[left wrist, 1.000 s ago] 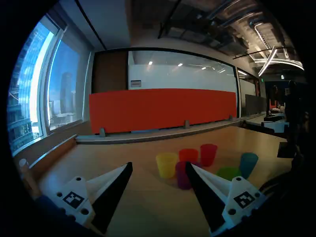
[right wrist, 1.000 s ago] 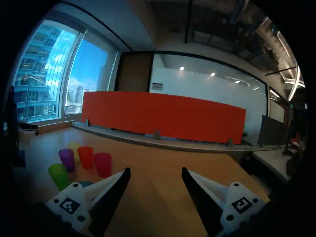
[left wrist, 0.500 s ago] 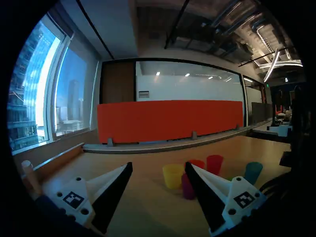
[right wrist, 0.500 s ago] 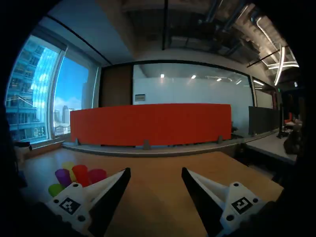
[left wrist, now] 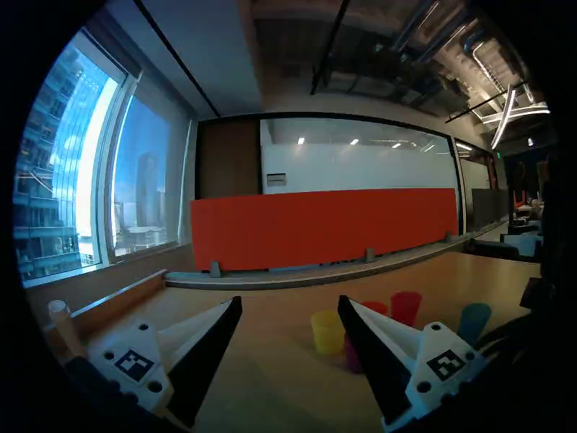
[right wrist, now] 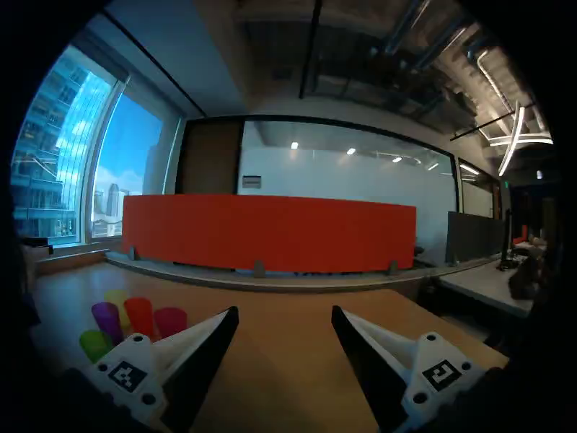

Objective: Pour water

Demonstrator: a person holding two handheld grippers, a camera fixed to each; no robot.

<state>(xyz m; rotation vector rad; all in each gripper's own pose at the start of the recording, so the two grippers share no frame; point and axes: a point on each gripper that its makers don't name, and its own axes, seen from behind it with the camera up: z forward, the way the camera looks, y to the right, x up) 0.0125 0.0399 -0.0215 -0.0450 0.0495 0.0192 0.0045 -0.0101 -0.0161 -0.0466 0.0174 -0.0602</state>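
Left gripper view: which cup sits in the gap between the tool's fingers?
The yellow cup. The purple cup hides behind the left tool's finger; the red cup and teal cup stand beyond it.

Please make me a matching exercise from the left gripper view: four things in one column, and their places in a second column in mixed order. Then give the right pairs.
1. yellow cup
2. teal cup
3. orange partition
4. window

A. along the far edge of the table
B. in the gap between the fingers of the left gripper
C. at the picture's left side
D. rightmost of the cups

Pairs: 1-B, 2-D, 3-A, 4-C
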